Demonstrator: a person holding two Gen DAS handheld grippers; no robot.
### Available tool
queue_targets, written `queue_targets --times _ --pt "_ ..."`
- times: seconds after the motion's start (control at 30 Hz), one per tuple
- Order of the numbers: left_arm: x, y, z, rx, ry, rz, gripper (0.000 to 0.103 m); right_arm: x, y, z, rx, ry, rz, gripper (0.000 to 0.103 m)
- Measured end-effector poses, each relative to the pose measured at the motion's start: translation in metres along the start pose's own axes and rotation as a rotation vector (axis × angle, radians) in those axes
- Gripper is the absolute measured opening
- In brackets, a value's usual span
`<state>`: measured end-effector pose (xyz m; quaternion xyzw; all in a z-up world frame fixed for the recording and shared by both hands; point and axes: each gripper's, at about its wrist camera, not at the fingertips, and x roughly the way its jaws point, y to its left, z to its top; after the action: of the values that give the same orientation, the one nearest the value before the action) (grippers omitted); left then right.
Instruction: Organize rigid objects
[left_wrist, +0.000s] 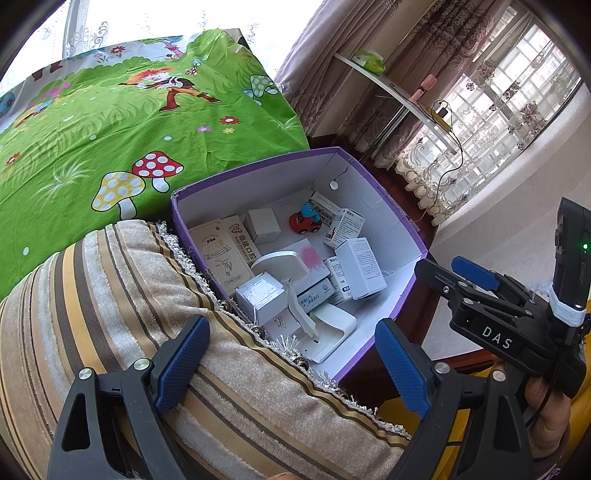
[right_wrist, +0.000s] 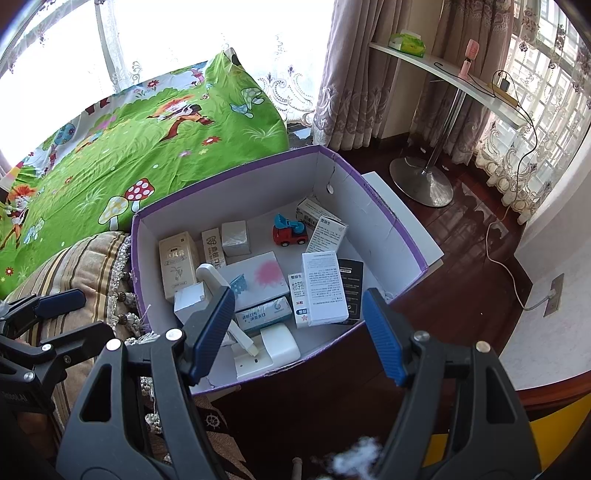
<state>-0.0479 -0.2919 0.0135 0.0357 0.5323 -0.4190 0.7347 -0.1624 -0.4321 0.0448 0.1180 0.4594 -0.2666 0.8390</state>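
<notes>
1. Blue-padded fingers of the left gripper (left_wrist: 291, 365) fill the bottom of the left wrist view, standing wide apart with nothing between them, poised over a striped cushion (left_wrist: 110, 314).
2. Beyond the cushion in that view sits a purple box (left_wrist: 384, 195) with its top open. Inside lie small cartons, a toy car (left_wrist: 304, 223), a tall white carton (left_wrist: 360, 267) and a white plastic stand (left_wrist: 295, 291), all loosely jumbled.
3. At the right edge of that view the right gripper (left_wrist: 476, 275) is held in a hand (left_wrist: 546, 417); a green bedsheet (left_wrist: 110, 122) lies behind the box.
4. Seen from the right wrist, the right gripper (right_wrist: 299, 332) hangs above the near end of the box, its jaws partly open and empty.
5. Below it the same contents show: toy car (right_wrist: 290, 230), tall white carton (right_wrist: 325, 288), a black card (right_wrist: 351, 286) and a flat white box with a pink mark (right_wrist: 258, 275).
6. Judging by this, gathering looks done, since no loose items show outside the box. What seems left is tidying: several cartons lean or overlap, and neither gripper holds anything yet.
</notes>
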Motion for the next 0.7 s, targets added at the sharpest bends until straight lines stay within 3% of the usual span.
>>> queue_targets --times 0.7 --pt "0.0037 -0.0023 0.0018 -0.031 -0.014 0.03 0.092 0.0009 0.0003 -0.0007 0.0 0.004 0.003 0.075"
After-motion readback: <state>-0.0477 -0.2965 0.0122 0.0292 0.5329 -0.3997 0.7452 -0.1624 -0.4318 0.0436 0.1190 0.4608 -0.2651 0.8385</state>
